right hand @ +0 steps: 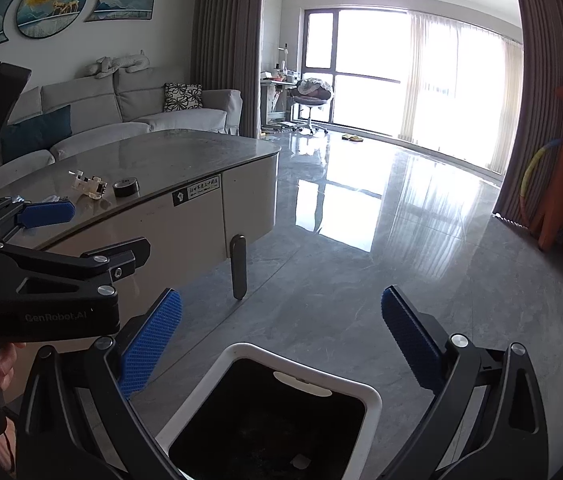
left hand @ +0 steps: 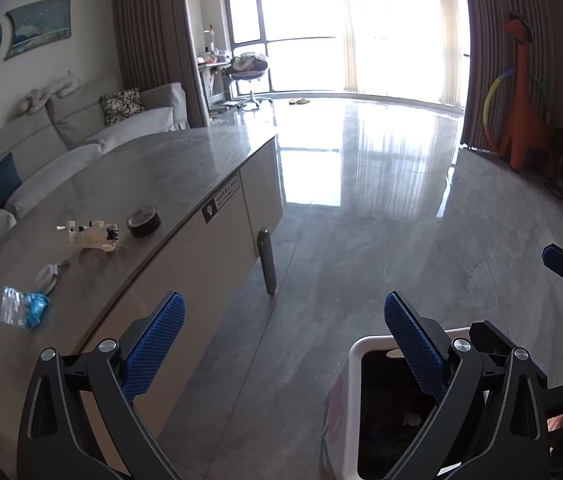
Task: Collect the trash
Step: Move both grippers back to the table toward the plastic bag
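Directly beneath the right hand-held gripper [right hand: 281, 336] sits a white-rimmed trash bin [right hand: 373, 396], its dark mouth open between the spread blue pads, which grip nothing. A pale scrap [right hand: 301, 461] lies at the bottom of the bin, so my reading is that a piece of trash has just been dropped in and this step is done.

Just to the left of that, the left hand-held gripper [left hand: 283, 344] is also wide apart and empty, hovering over the floor between the bin and the edge of the surface [left hand: 185, 168].

Farther ahead and left of the left hand-held gripper, on that grey stone surface, the remaining litter waits: a crumpled clear-and-blue plastic wrapper [left hand: 21, 306] nearest, a small white ring-shaped piece [left hand: 46, 276] just beyond it, then a clear plastic package with white and black parts [left hand: 91, 234], and a roll of black tape [left hand: 144, 221] beside that. Whether the tape counts as trash I cannot tell.

The next move probably calls for swinging one hand-held gripper up over the surface, lowering open jaws around the wrapper, closing, and carrying it back to the bin.
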